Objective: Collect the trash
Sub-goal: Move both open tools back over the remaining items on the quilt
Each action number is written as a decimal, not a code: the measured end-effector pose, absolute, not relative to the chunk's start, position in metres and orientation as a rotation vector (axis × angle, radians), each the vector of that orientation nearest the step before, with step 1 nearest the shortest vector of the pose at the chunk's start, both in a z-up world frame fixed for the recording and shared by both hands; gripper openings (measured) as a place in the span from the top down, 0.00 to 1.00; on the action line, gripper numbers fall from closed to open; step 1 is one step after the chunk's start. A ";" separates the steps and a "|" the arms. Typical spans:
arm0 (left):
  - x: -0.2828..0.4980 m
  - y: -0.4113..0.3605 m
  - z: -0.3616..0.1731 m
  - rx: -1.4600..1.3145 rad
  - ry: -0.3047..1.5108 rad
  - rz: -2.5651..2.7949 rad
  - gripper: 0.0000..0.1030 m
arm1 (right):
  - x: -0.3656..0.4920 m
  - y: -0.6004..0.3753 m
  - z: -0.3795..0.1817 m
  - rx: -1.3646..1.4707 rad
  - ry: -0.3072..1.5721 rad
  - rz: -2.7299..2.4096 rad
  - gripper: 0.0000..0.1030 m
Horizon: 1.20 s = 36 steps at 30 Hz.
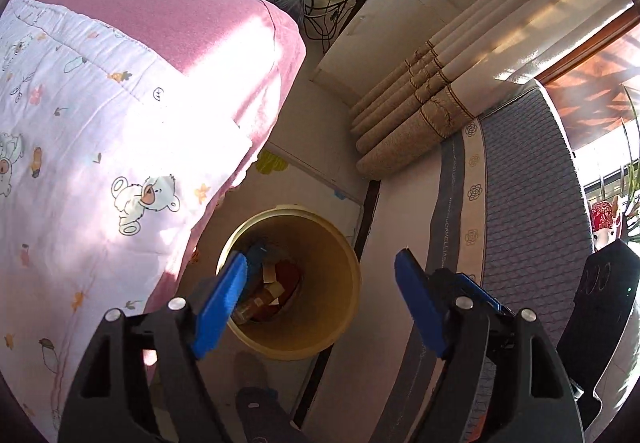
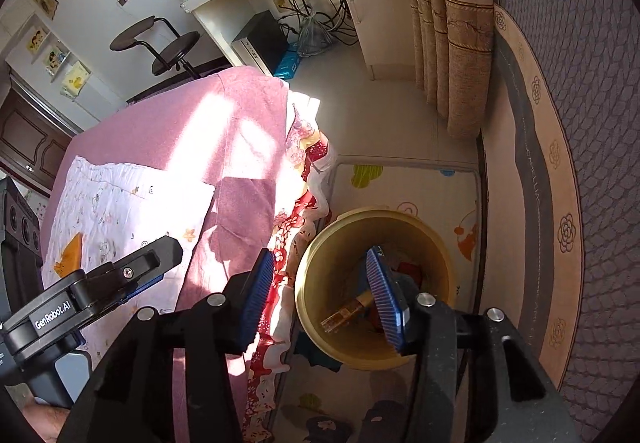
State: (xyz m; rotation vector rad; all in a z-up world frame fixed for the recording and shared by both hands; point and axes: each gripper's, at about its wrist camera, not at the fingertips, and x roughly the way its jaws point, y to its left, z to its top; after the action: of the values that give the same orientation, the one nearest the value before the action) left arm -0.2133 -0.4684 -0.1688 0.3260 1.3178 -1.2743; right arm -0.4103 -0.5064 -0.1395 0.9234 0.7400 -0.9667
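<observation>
Yellow round plastic bin (image 1: 320, 283) already holds scraps, both the left gripper (image 1: 320, 307) and right gripper (image 2: 320, 299) spread empty above it.

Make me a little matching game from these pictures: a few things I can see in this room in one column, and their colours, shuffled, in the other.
Things:
1. trash bin
2. bed sheet
3. gripper pads
4. stool seat

Colours:
A. blue
B. black
C. yellow
D. pink

Pairs: 1-C, 2-D, 3-A, 4-B
</observation>
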 end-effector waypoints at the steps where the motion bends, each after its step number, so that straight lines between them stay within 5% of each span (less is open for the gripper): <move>1: -0.206 -0.465 -0.165 0.312 1.313 -1.265 0.26 | -0.405 -0.508 -0.135 0.911 0.735 -0.956 0.53; 18: -0.059 -0.356 -0.112 0.084 1.194 -0.979 0.26 | -0.224 -0.469 -0.080 0.708 0.774 -0.601 0.53; 36: 0.087 -0.131 -0.102 -0.112 1.103 -0.502 0.26 | -0.010 -0.320 -0.067 0.483 0.839 -0.135 0.53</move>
State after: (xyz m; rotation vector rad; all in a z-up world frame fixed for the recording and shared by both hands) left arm 0.0866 -0.1310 -0.1023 -0.1123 1.1026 -0.5018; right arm -0.0100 -0.3200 -0.0672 0.4833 0.8392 -0.1348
